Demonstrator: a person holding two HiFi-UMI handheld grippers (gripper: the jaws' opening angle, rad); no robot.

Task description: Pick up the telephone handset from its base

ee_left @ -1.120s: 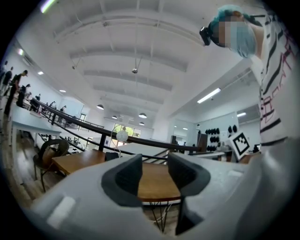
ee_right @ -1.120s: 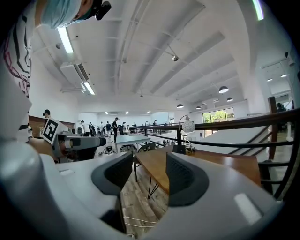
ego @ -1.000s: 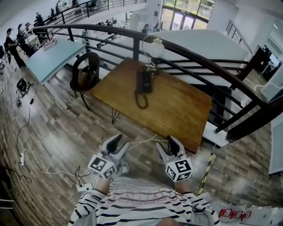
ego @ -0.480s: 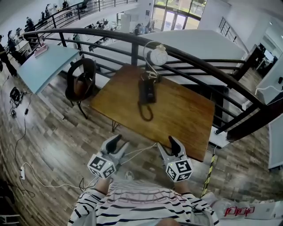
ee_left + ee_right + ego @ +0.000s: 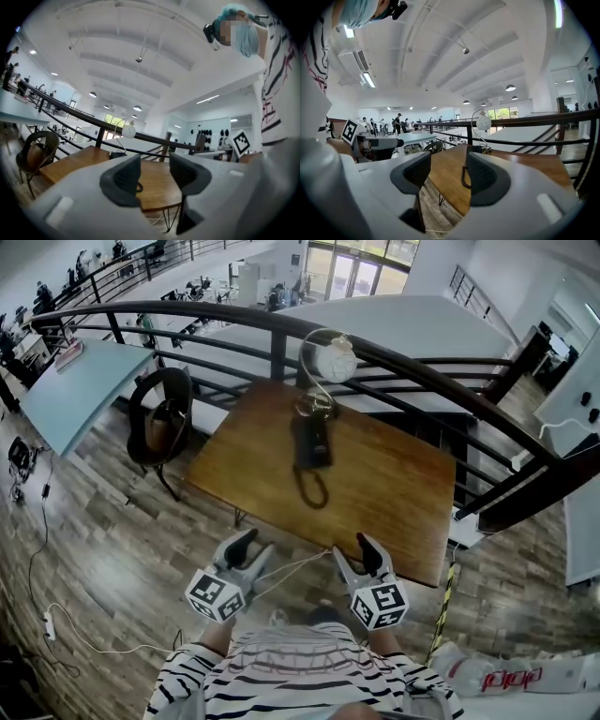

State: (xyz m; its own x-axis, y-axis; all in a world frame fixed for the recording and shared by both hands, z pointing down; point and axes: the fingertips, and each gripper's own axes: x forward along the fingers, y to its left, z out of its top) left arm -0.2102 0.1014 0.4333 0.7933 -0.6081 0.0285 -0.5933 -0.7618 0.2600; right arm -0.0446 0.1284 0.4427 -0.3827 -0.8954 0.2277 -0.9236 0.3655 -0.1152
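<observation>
Where the floor (image 5: 112,521) of long brown planks spreads out on the left, a dark chair (image 5: 159,423) with a round back stands near the left corner of the tabletop. The table (image 5: 384,493) is a flat slab of smooth brown wood on thin legs. A lamp (image 5: 335,360) with a white ball on a thin bent stalk stands at its far edge, and a thick, dark, curved railing (image 5: 441,371) runs behind.

The telephone (image 5: 312,440) is black, long and flat. It lies by the far edge of the tabletop, just in front of the lamp. Its cord (image 5: 312,488) curls in a dark loop toward the near edge. The handset and base look like one dark block.

The left gripper (image 5: 251,547) is grey with black pads (image 5: 123,176). Its jaws stand well apart with nothing between them. The right gripper (image 5: 356,557) looks the same, its jaws well apart and empty too. Both are by the near edge of the tabletop, well apart from the telephone.
</observation>
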